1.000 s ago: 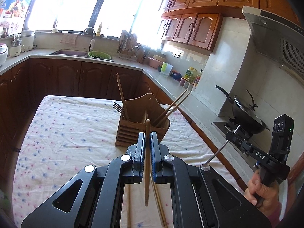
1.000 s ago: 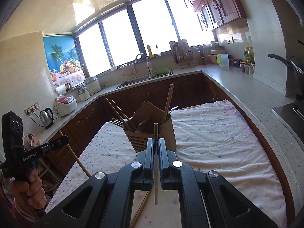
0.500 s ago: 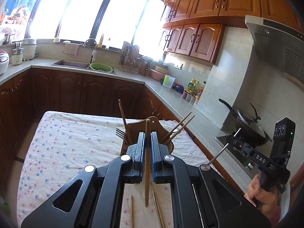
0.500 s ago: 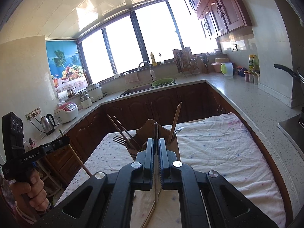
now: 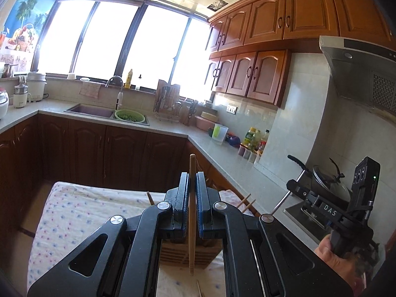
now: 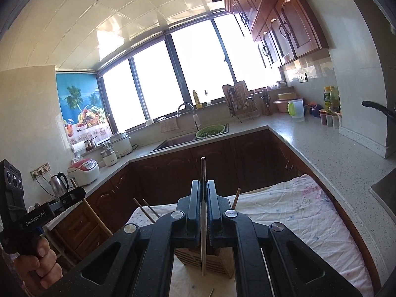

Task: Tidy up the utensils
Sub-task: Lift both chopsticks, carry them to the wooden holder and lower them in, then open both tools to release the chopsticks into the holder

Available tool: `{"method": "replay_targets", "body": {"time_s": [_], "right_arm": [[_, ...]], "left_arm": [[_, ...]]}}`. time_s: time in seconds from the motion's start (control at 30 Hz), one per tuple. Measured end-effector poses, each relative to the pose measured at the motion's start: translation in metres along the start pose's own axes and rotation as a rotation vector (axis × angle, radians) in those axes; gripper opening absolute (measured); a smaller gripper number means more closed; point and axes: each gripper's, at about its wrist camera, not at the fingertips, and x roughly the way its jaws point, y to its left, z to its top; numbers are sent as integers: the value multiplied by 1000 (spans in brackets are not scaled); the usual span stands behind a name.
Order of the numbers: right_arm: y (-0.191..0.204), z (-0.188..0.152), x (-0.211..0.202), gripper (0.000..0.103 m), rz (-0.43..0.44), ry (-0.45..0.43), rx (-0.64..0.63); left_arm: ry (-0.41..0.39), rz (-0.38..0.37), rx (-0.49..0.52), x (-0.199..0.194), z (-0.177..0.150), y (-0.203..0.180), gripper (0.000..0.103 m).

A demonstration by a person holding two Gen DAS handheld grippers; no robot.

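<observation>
Both hand-held grippers have risen above the wooden utensil holder, the left hand-held gripper clamped on a wooden chopstick and the right hand-held gripper on a slim metal utensil, poised for dropping in.

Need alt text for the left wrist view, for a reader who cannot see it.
The left tongs are shut on an upright wooden chopstick, above a wooden utensil holder on a floral tablecloth. At right, a hand grips the right tongs. Behind lie a kitchen counter, sink and bright windows.

Both wrist views face the window; both share the sink.
</observation>
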Motion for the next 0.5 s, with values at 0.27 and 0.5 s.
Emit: {"method": "replay_targets", "body": {"time_s": [0.27,0.5], "right_arm": [[2,14,32,5,-25,-36,-20],[-8,-12,54,5,-47,-8,-13]], "left_arm": [[-49,46,-14,49,11,9,5],[-16,85,-80,82,-31,35,5]]}}
